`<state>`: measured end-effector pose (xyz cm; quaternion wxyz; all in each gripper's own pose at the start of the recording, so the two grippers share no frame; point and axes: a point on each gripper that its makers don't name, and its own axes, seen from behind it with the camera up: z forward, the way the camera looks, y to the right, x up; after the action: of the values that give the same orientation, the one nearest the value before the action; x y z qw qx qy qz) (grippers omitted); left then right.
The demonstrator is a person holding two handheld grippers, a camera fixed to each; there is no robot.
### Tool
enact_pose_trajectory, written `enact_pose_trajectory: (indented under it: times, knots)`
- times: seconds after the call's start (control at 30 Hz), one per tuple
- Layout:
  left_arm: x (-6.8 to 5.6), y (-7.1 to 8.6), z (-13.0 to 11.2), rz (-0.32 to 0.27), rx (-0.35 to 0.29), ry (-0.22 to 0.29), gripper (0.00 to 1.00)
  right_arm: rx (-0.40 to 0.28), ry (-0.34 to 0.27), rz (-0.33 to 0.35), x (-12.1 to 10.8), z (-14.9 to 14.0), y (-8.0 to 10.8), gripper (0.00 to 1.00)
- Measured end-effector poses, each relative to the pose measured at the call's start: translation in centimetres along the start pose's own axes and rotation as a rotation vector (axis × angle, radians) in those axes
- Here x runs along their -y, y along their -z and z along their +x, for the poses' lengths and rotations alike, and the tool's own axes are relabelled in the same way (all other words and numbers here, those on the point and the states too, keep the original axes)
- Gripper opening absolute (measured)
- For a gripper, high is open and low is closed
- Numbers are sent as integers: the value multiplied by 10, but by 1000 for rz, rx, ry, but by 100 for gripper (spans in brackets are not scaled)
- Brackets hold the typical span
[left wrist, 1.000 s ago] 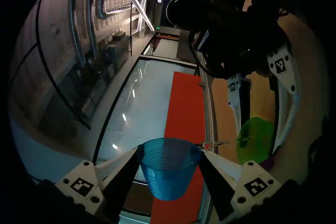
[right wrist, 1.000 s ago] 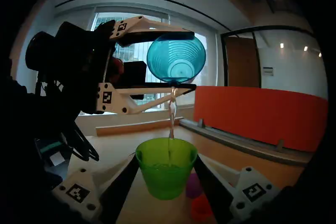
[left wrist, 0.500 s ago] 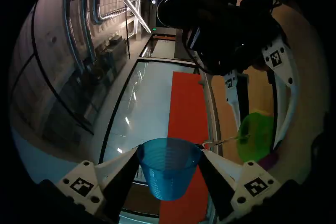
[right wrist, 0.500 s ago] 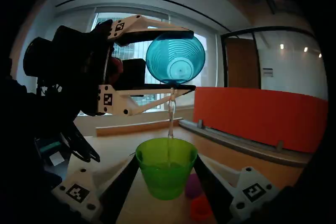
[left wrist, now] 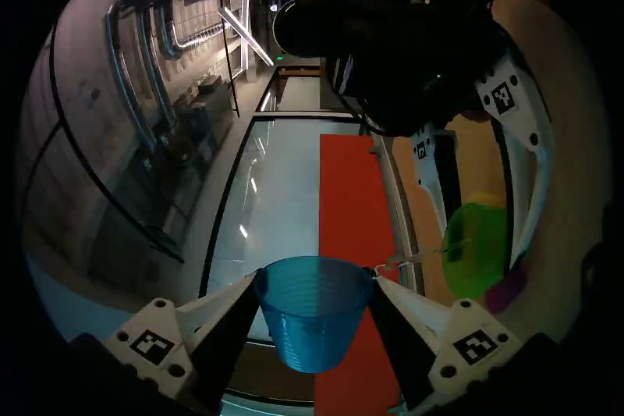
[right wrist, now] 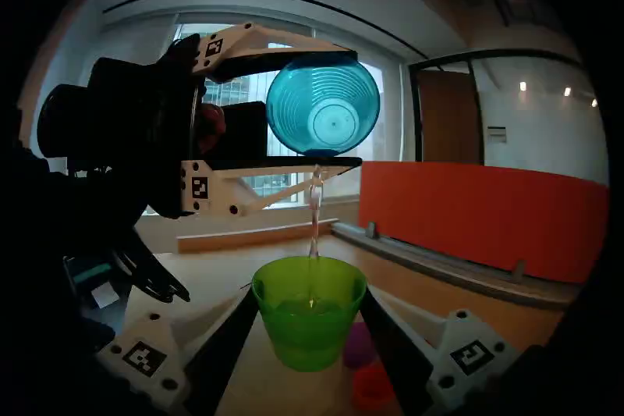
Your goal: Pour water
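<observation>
Water (right wrist: 313, 209) falls down the middle of the frame from the tipped blue cup (right wrist: 323, 106) up top, pinched by the left gripper (left wrist: 314, 287), into the green cup (right wrist: 309, 326) below, pinched by the right gripper (right wrist: 310, 295).

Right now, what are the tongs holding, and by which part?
The left tongs grip the blue cup by its sides near the rim; the right tongs, the green cup likewise.

Translucent blue ribbed plastic cup (right wrist: 323, 106): tipped on its side, open mouth towards the near side, raised above the green one. Thin stream of clear water (right wrist: 313, 213): falling from its lower rim. Translucent green plastic cup (right wrist: 309, 311): upright, directly below, partly filled.
</observation>
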<state>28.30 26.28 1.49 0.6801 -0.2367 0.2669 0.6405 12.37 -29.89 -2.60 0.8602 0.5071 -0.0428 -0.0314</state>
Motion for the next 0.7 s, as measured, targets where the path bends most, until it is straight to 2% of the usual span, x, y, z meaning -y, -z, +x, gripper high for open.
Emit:
enact_pose_trajectory:
  times: [0.23,0.7]
  knots:
    - [-3,1,2,0,2,-26,89,-1,2,0,0,0,0,90]
    - [-15,7,6,0,4,-45,89,-1,2,0,0,0,-2,91]
